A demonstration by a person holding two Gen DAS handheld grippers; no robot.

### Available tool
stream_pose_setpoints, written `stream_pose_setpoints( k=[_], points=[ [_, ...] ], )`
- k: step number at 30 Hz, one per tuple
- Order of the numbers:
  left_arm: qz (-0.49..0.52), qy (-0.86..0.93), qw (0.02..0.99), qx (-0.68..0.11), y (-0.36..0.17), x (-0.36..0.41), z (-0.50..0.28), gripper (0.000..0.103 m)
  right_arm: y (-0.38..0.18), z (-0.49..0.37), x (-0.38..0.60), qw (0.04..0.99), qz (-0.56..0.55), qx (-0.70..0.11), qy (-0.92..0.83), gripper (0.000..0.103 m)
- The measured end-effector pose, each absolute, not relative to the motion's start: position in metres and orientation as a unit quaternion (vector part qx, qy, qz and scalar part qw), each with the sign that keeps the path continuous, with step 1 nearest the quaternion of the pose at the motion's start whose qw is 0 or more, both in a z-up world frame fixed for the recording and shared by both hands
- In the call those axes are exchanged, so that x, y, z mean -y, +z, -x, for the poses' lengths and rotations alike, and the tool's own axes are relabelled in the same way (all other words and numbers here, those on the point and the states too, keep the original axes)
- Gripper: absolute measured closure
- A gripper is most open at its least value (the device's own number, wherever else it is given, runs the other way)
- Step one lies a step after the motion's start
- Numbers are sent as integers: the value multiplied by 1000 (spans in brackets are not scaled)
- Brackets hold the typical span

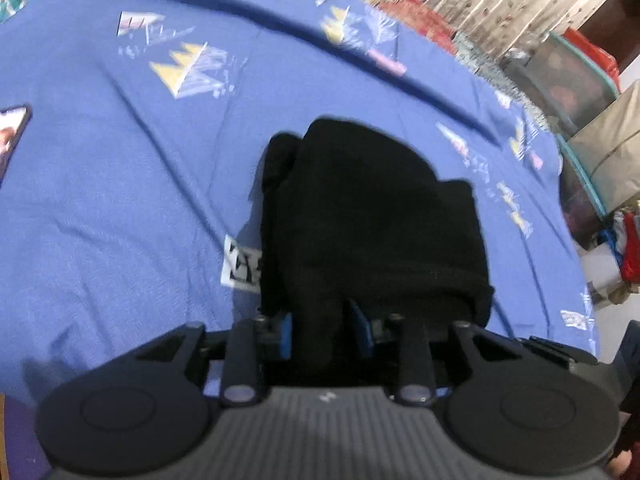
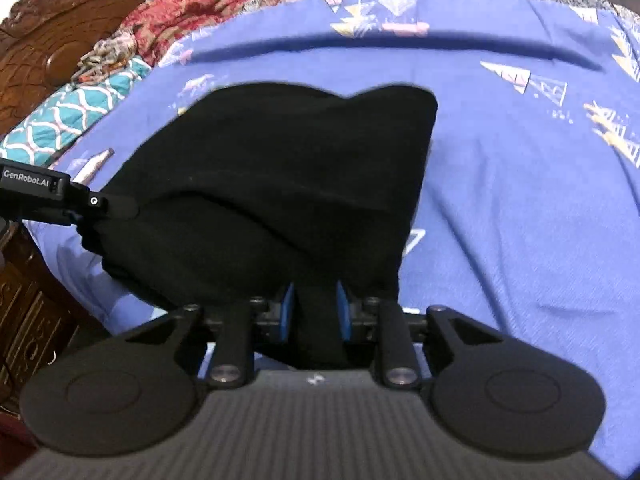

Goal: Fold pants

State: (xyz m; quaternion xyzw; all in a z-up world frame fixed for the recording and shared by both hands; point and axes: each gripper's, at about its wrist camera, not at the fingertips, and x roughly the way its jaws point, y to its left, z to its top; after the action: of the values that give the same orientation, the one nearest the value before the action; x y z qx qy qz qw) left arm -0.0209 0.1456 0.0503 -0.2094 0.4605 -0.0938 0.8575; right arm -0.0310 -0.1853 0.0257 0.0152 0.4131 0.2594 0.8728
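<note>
Both grippers pinched the near edge of the black pants (image 2: 280, 168). Left gripper (image 1: 325, 322) held a bunched fold of cloth between its blue pads (image 1: 286, 332), jaws narrow. Right gripper (image 2: 316, 308) gripped a similar tuck, its jaws also narrow. In the right view the left gripper reached in from the left border and met the pants' left corner.

The pants lay as a thick, partly folded bundle near the middle of the bed, on a blue sheet (image 1: 120, 200) printed with pale triangles. The fabric looked soft, matte and heavy, with rounded, lumpy edges. A small black-and-white marker (image 1: 240, 266) sat just beside the bundle's left side.

To fold well, both hands should probably travel together, keep the edge taut and level, and lay it squarely over the far layer before letting go.
</note>
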Motion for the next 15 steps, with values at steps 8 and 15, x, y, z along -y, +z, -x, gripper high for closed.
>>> stream_pose_setpoints(
  k=[8,15],
  points=[
    [220,-96,864,-443,62,-150,10,63,73,-4,184,886,-61,-358,289,75],
    [263,-95,851,-444,49,-150,26,77,65,-78,90,848,-34,-399,347,69]
  ],
)
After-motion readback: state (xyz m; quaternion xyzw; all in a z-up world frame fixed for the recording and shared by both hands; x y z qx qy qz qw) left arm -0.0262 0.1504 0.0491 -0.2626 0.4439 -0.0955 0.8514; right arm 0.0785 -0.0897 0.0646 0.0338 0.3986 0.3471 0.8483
